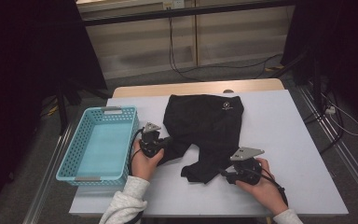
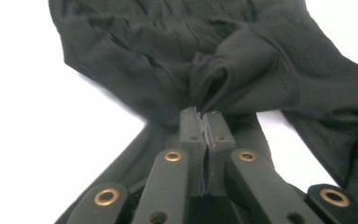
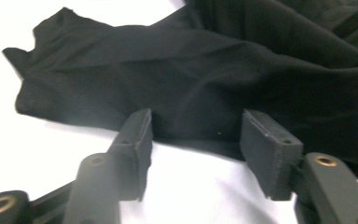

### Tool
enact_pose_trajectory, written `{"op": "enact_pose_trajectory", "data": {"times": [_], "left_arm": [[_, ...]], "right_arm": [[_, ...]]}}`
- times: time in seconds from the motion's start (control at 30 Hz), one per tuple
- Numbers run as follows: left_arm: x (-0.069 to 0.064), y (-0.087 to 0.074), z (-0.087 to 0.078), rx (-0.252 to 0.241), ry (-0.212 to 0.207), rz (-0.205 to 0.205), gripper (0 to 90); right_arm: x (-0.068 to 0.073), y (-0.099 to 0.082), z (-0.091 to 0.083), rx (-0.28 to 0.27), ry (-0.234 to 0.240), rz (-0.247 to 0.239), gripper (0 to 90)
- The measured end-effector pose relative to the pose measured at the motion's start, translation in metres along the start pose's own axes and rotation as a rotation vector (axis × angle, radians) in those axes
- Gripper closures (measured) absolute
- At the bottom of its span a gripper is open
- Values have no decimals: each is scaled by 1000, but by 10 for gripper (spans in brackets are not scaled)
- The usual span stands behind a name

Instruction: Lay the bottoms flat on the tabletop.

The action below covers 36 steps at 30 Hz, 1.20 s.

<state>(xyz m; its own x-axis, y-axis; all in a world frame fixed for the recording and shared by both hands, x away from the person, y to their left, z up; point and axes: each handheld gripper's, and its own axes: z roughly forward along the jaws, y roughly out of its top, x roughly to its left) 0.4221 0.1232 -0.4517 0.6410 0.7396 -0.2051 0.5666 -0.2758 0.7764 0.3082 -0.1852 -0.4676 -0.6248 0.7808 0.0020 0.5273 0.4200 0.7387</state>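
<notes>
On the pale table (image 1: 298, 154), a black garment (image 1: 205, 135) lies rumpled mid-table, matte, with a small white logo at its far edge. The left tool (image 2: 206, 116) is clenched on a fold; the right tool (image 3: 196, 140) gapes at its near hem.

Black garment (image 1: 205, 130) all over, plain, with one small white logo near its top edge, spread on a pale lavender-white worktop (image 1: 284, 140) with a light wood strip at the far edge. Turquoise basket (image 1: 77, 161), its walls a grid of little holes, grey handles. Each hand-held gripper is black: the left hand-held gripper (image 1: 168, 141), the right hand-held gripper (image 1: 223, 173), brass rivets glinting, grey plates on top.
</notes>
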Motion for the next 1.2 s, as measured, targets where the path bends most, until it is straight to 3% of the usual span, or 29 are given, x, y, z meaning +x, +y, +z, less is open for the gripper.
{"op": "enact_pose_trajectory", "data": {"times": [0.03,0.07,0.1,0.27,0.33,0.43,0.57,0.6,0.63,0.8,0.97,1.07,1.2], "left_arm": [[-1,0,1,-2,-2,-2,882],[-1,0,1,0,-2,1,882],[-2,1,0,-3,-4,0,882],[1,1,-4,-14,-2,-14,883],[3,0,-4,-11,4,-20,883],[8,-1,-6,-17,15,-39,884],[12,0,-9,-29,23,-49,884],[13,0,-9,-29,25,-51,884],[14,0,-10,-29,27,-49,884],[19,0,-12,-30,33,-60,882],[21,-1,-12,-17,40,-68,881],[16,1,-11,-23,30,-64,872],[6,4,-8,-38,16,-49,660]], "right_arm": [[0,1,1,0,-4,-5,498],[2,3,2,-5,8,-14,641],[2,3,2,-5,8,-14,641],[2,4,4,-12,39,-26,874],[-1,4,3,-10,58,-40,895],[-8,1,-4,-2,79,-32,900],[-28,-6,-21,-26,58,13,900],[-39,-11,-31,-49,49,41,900],[-39,-11,-31,-49,49,41,900],[-66,-23,-53,-84,-27,120,899],[-72,-27,-55,-77,-47,138,892],[-74,-28,-56,-72,-71,153,822],[-69,-25,-53,-74,-62,155,684]]}}
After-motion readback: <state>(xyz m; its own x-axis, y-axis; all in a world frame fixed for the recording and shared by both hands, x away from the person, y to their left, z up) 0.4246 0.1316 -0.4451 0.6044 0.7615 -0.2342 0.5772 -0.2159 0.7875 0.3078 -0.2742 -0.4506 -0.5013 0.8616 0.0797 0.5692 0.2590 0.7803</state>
